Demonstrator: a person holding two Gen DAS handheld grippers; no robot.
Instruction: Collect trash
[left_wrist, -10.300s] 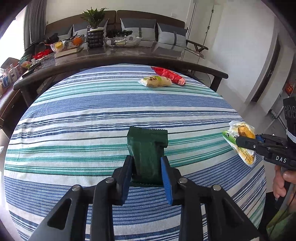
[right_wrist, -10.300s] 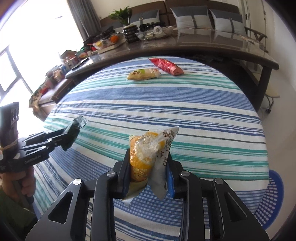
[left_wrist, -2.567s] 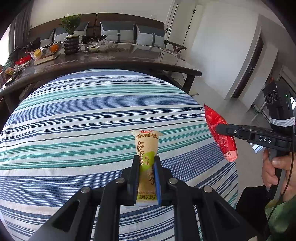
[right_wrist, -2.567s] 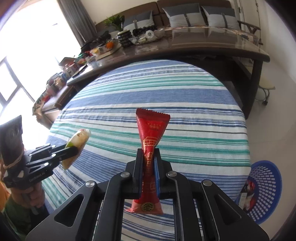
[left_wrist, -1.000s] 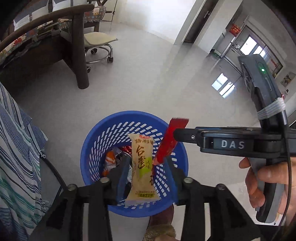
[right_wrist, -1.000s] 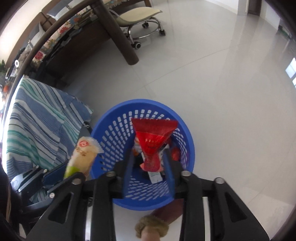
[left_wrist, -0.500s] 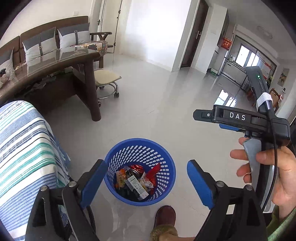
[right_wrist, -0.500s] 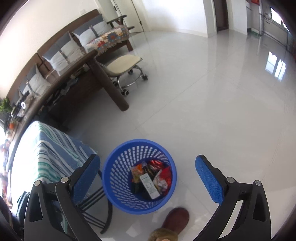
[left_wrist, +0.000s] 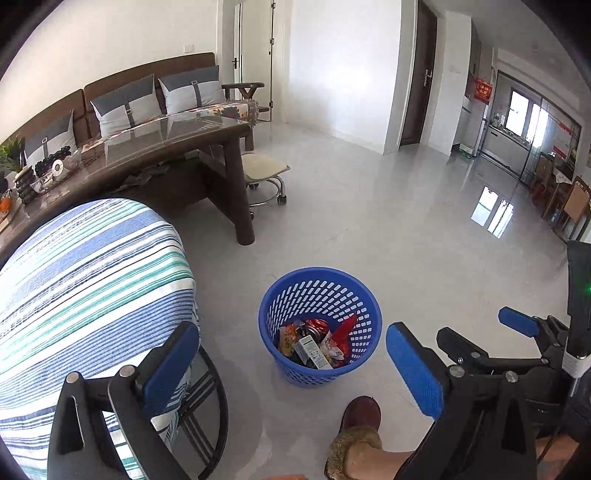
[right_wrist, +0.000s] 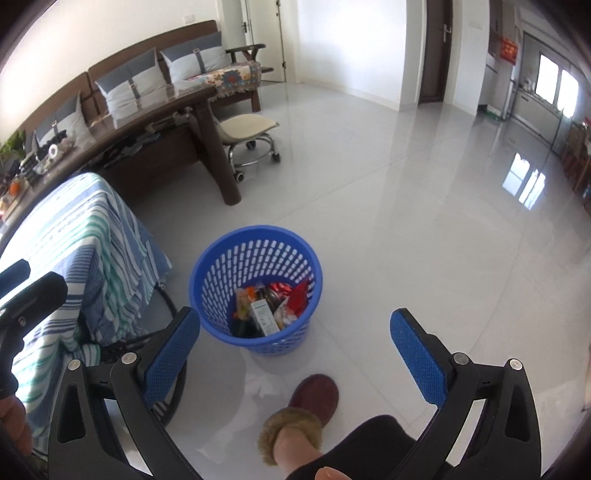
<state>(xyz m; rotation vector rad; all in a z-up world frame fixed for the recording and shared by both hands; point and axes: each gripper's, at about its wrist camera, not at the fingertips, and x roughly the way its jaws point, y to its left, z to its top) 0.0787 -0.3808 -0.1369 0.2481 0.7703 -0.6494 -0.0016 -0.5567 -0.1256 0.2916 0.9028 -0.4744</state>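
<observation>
A blue mesh basket (left_wrist: 319, 273) stands on the pale tiled floor beside the table. Several wrappers (left_wrist: 314, 343) lie in it, among them a red packet and a small white box. My left gripper (left_wrist: 291, 328) hangs well above the basket, its jaws opening wide with nothing between the blue pads. My right gripper (right_wrist: 295, 314) is open and empty too, high over the same basket (right_wrist: 255, 230) with the wrappers (right_wrist: 271, 302) showing inside. Each gripper's black body shows at the edge of the other's view.
The table with the blue and green striped cloth (left_wrist: 92, 277) is left of the basket. A person's foot in a brown slipper (right_wrist: 314, 395) rests just in front of it. Behind are a dark wooden desk (left_wrist: 166, 147), a wheeled stool (left_wrist: 264, 170) and a sofa.
A second ago each gripper held a packet over the basket; both packets now lie in it. Both sets of jaws have spread wide, and both grippers have risen and drawn back.
</observation>
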